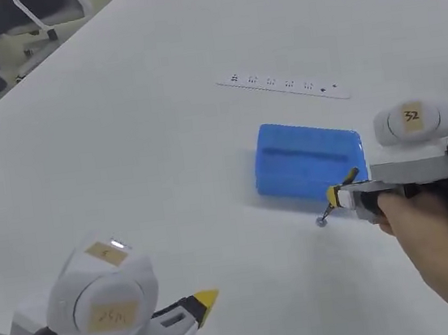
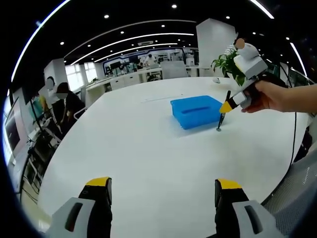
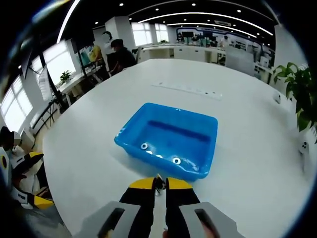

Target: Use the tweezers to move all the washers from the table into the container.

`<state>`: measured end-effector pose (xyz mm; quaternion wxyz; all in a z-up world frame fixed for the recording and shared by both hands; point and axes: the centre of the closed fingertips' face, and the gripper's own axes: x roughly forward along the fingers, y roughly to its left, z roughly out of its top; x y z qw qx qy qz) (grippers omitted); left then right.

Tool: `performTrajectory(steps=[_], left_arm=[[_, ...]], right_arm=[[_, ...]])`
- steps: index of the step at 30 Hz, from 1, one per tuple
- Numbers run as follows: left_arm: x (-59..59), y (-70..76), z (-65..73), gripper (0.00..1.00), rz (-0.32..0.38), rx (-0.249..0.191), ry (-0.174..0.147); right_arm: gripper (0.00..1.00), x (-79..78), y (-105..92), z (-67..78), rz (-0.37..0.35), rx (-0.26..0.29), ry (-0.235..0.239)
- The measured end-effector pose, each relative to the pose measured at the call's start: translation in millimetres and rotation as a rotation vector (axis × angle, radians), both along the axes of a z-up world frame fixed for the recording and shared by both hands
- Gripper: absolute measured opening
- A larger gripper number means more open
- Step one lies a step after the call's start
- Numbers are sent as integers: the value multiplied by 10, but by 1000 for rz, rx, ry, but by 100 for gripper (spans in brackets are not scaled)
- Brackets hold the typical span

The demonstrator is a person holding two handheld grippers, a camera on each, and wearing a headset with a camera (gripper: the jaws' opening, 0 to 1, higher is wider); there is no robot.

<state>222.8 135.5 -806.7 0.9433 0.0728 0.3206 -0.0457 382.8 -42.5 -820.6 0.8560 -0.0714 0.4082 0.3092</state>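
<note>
The white desk [image 1: 164, 142] holds a blue tub [image 1: 292, 185]. Your left claw [image 2: 163, 182] is wide open and holds nothing. Your right claw [image 3: 158, 182] is squeezed tight on the tweezers [image 2: 221, 120], tip pointing down at the desk just beside the tub. Three washers [image 3: 176, 160] lie in the tub. Washers look tiny, hard, light and slippery, so pinch one gently across its rim.

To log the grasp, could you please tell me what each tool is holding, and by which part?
The right tool is shut on the tweezers, gripping them around mid-length, tips down. The left tool is open, holding nothing.
</note>
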Motion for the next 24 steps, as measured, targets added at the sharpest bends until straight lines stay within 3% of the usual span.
performTrajectory(steps=[8, 14, 16, 24], left_arm=[[2, -4, -4, 88, 2, 1, 2], [6, -1, -7, 88, 2, 4, 5], [5, 2, -7, 87, 4, 5, 5], [4, 4, -6, 87, 3, 9, 7]], right_arm=[[4, 9, 33, 2, 36, -29, -21], [4, 22, 94, -20, 135, -80, -115], [4, 32, 101, -9, 146, -73, -156], [2, 18, 62, -25, 143, -29, -215]])
